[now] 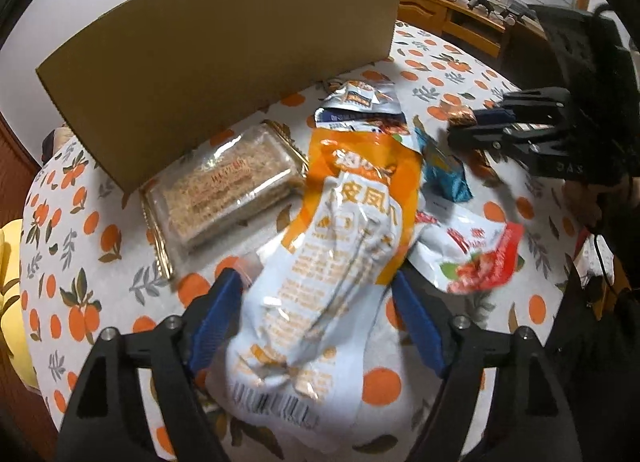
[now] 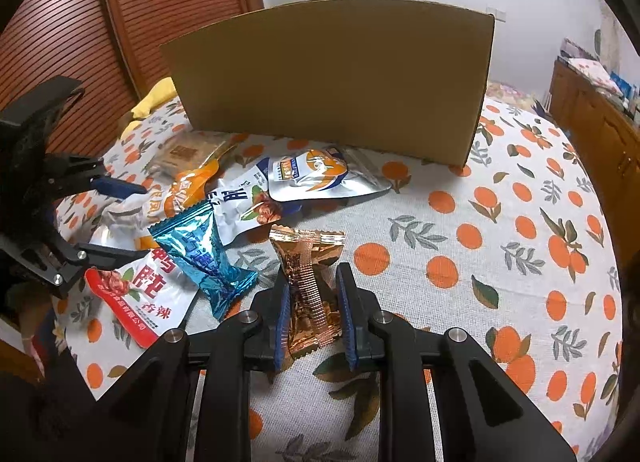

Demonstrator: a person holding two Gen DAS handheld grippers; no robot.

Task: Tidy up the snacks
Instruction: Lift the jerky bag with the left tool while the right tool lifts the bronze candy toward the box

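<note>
My left gripper is shut on an orange-and-white snack bag, its blue pads against the bag's two sides. From the right wrist view, the left gripper stands at the left edge over the pile. My right gripper is shut on a copper-coloured wrapped snack, just above the tablecloth. A tall cardboard box stands behind the snacks. Loose on the cloth lie a teal packet, a red-and-white bag, a white nut bag and a silver pouch. A clear tray of biscuits lies against the box.
The round table wears a cloth printed with oranges. A louvred wooden door stands behind on the left and a wooden cabinet on the right. Something yellow lies at the table's far left edge.
</note>
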